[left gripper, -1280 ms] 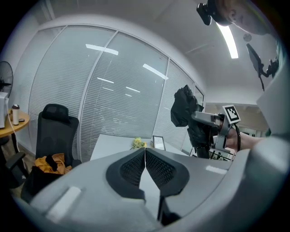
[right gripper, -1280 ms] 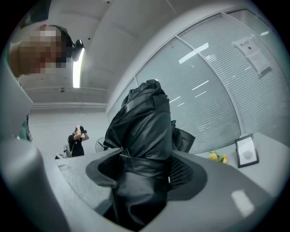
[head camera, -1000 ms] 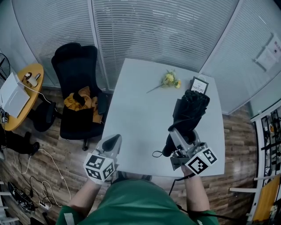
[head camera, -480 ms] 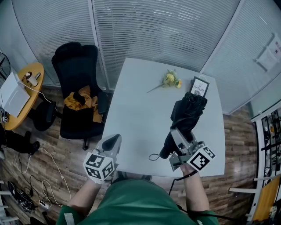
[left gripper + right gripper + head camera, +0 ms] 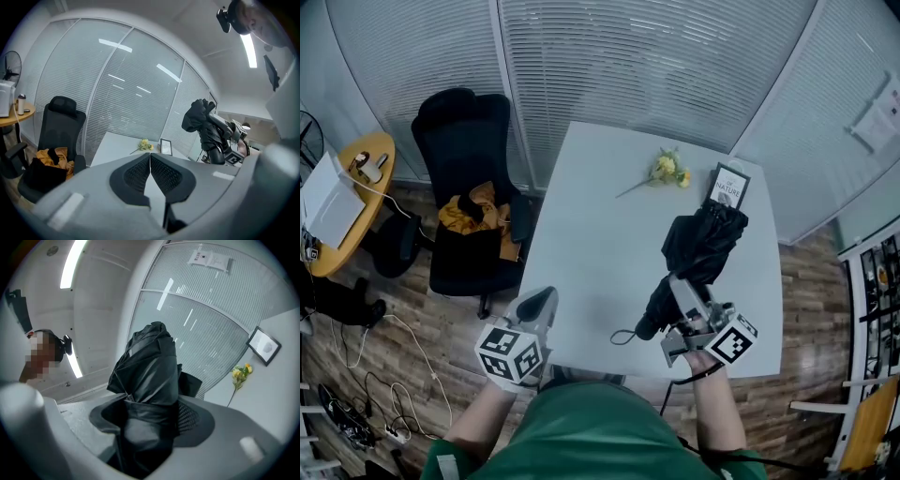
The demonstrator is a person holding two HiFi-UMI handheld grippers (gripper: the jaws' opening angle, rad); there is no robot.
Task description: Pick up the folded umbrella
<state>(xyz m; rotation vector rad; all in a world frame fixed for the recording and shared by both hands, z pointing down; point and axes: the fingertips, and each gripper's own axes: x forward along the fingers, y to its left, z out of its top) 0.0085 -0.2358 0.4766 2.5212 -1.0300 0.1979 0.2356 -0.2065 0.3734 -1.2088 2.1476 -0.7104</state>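
Note:
The folded black umbrella (image 5: 698, 253) is lifted above the white table (image 5: 600, 244), tilted with its canopy end away from me and its handle and wrist strap (image 5: 630, 332) toward me. My right gripper (image 5: 684, 302) is shut on the umbrella near its handle end. In the right gripper view the umbrella (image 5: 147, 380) fills the space between the jaws and points up. My left gripper (image 5: 539, 302) hovers at the table's near left edge, shut on nothing. From the left gripper view the lifted umbrella (image 5: 204, 124) shows at the right.
A yellow flower (image 5: 664, 169) and a small framed card (image 5: 728, 183) lie at the table's far side. A black office chair (image 5: 469, 187) with orange cloth stands left of the table. A round yellow side table (image 5: 347, 202) is at far left. Glass walls with blinds are behind.
The right gripper has raised the umbrella further off the table and tilted it more upright; its strap now dangles lower left. The left gripper has stayed put.

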